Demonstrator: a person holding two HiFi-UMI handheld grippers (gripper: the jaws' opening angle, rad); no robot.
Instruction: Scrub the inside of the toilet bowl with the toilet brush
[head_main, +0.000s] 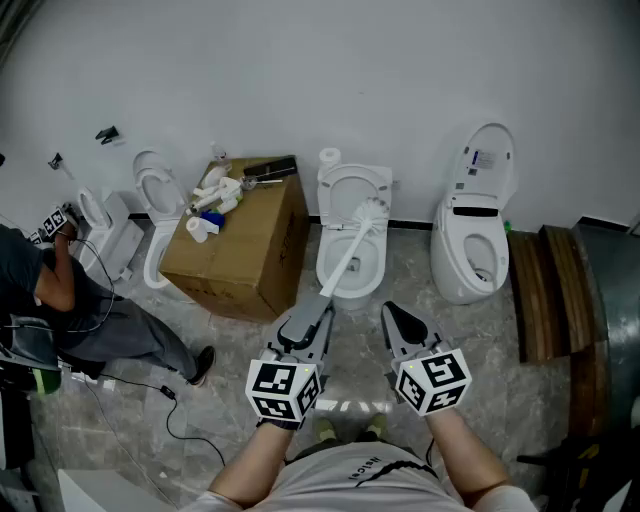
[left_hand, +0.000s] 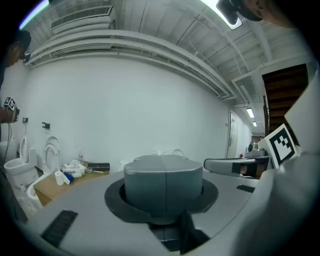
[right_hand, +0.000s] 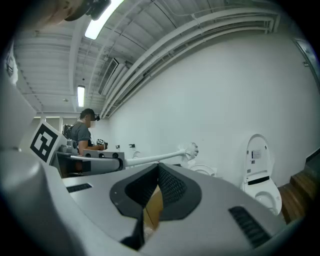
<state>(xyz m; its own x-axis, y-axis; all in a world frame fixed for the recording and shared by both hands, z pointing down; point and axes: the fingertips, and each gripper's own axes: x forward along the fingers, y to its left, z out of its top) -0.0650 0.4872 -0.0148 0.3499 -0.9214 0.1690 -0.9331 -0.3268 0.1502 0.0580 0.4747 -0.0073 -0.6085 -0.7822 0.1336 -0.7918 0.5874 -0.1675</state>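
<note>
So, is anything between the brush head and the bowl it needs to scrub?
Nothing visible does. The toilet brush, held in the left gripper, points over the open bowl of the middle toilet, lid raised. The cardboard box stands aside.

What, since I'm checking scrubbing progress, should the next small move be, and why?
Probably tilt the left hand-held gripper downward so the bristle head of the long white plastic toilet brush sinks into the white ceramic toilet bowl. The head looks raised above the bowl's back rim, not yet inside.

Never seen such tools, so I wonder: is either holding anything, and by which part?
The left gripper holds the toilet brush by the near end of its handle. The right gripper holds nothing.
</note>
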